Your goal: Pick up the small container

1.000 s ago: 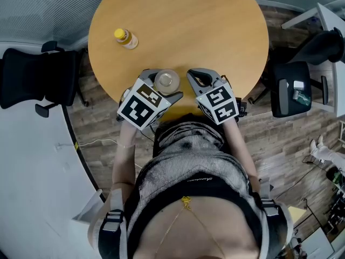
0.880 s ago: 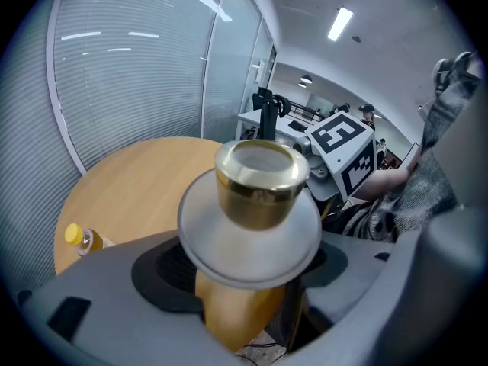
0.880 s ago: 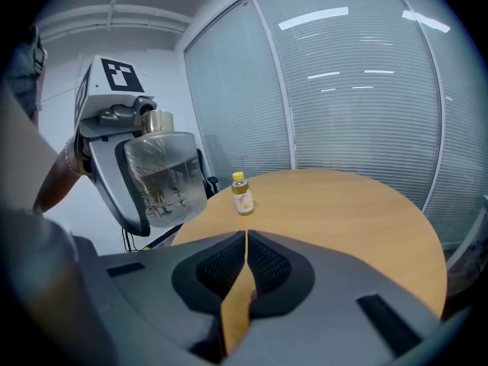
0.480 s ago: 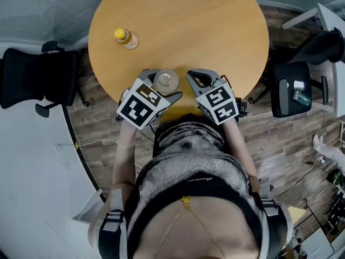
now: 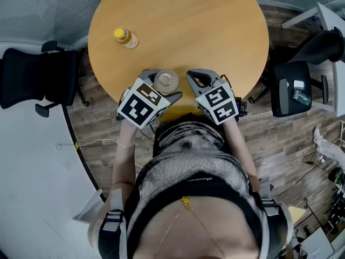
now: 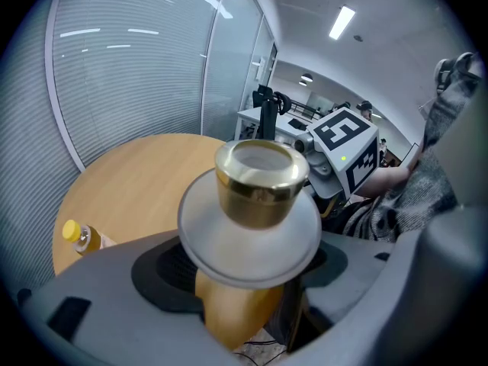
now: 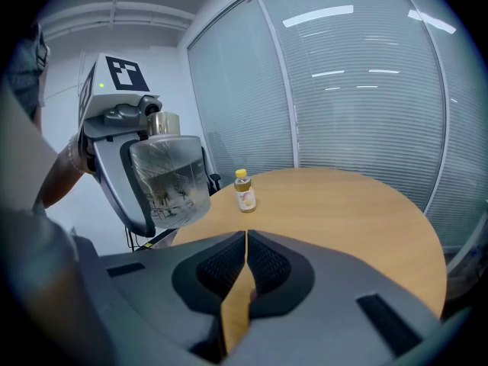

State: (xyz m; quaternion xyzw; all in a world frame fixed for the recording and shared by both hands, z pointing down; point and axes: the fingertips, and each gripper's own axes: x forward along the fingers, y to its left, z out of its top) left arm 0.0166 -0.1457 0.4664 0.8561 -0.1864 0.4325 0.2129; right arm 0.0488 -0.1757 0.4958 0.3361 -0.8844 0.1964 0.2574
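Locating the small container (image 6: 259,181): it sits between the jaws of the left hand-held gripper (image 6: 248,273), at the near edge of the desk (image 5: 183,26), close in front of the person.
Container build: clear rounded body with a gold-coloured collar at the top.
Container attitude: upright, collar uppermost.
Left hand-held gripper state: clenched on the container, one jaw on each side of the body below the shoulder.
Contact with desk: in the right gripper view the base appears to hang above the desk edge. It is judged to be lifted clear, though the gap cannot be confirmed.
Change over the last second: none visible. In the head view the container, both grippers and the person's arms match the two earlier pictures.
Meaning for the task: the grasp is judged settled and the pick-up complete or at its end. What remains is a steady hold, with no regrasp indicated.
Right hand-held gripper (image 7: 245,269) state: clenched with pads meeting and nothing between them. It is just beside the container on its right and takes no part in the hold.
Handling note: the body looks smooth and curved, so a slip under a loosened grip is the likely fault. The jaws should be kept level.
Other item on desk: a yellow-capped bottle (image 5: 125,38) stands well apart, at the far left of the desk.
Surroundings: a black office chair (image 5: 38,77) stands on the floor, left of the desk.
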